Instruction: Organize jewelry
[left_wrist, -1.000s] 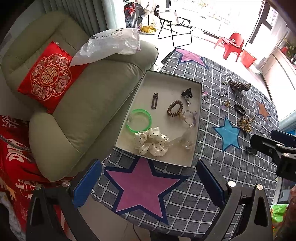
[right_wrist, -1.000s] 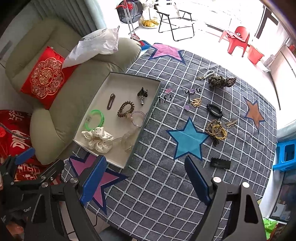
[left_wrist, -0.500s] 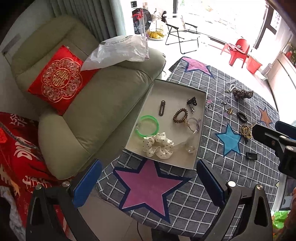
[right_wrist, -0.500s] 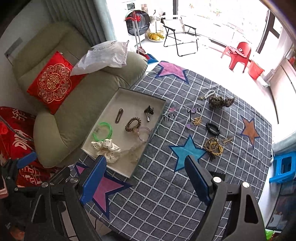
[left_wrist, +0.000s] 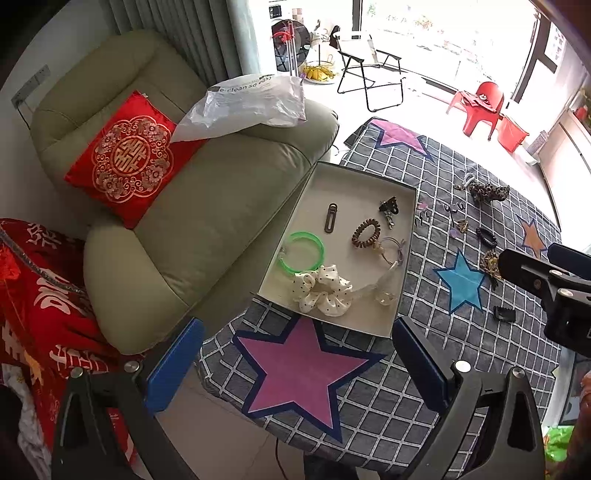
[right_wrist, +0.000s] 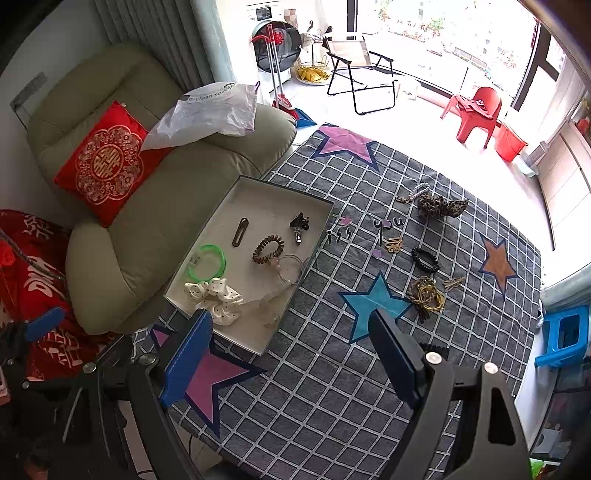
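A shallow white box lies on the checked tablecloth. It holds a green bangle, a polka-dot scrunchie, a brown spiral tie, a brown clip and a dark claw clip. Loose pieces lie to its right: a leopard scrunchie, a black tie, a gold and brown tangle, small pins. My left gripper is open and empty above the table's near edge. My right gripper is open and empty, high over the near table.
A green armchair with a red cushion and a plastic bag stands left of the table. A blue stool stands right. A small black comb clip lies near the right edge.
Both grippers have drawn back and up from the table, so the box and jewelry look smaller and farther. Nothing on the table has moved.
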